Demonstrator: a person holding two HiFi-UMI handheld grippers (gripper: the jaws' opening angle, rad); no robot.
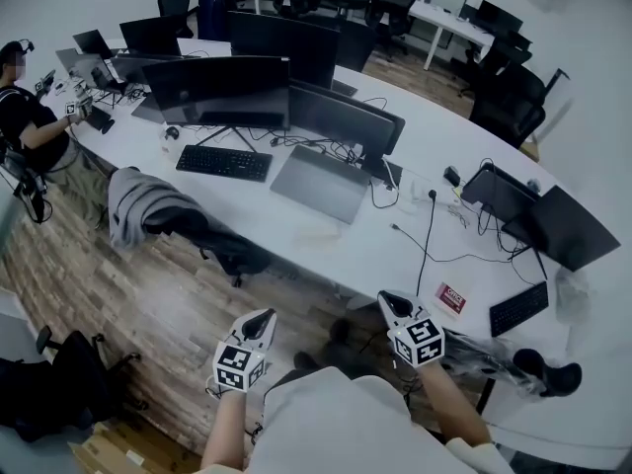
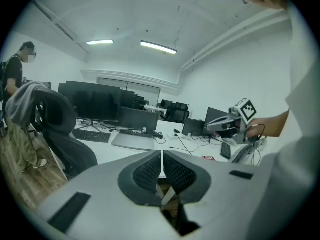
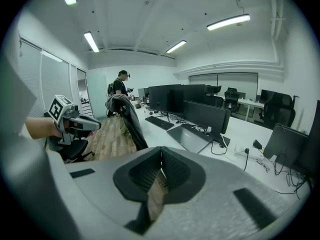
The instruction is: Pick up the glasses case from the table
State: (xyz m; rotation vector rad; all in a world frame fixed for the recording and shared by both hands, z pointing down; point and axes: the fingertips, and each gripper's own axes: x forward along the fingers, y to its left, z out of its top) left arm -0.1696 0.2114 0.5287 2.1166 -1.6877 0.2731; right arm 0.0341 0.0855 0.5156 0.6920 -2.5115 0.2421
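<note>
I cannot pick out a glasses case for certain. A small flat red thing with a white label (image 1: pixel 451 297) lies near the white table's (image 1: pixel 336 250) front edge, just right of my right gripper (image 1: pixel 392 299); it also shows in the left gripper view (image 2: pixel 208 158). A small black object (image 1: pixel 451 176) sits farther back among cables. Both grippers hang in front of the table edge, above the floor. My left gripper (image 1: pixel 265 316) is shut and empty, its pads (image 2: pixel 150 171) meeting. My right gripper (image 3: pixel 161 151) is shut with nothing between its pads.
Several dark monitors (image 1: pixel 222 89), a black keyboard (image 1: pixel 223 162) and a closed grey laptop (image 1: pixel 320 183) stand on the table. A chair draped with a grey jacket (image 1: pixel 148 205) stands at the left. Another keyboard (image 1: pixel 517 308) lies right. A person (image 1: pixel 30 117) sits far left.
</note>
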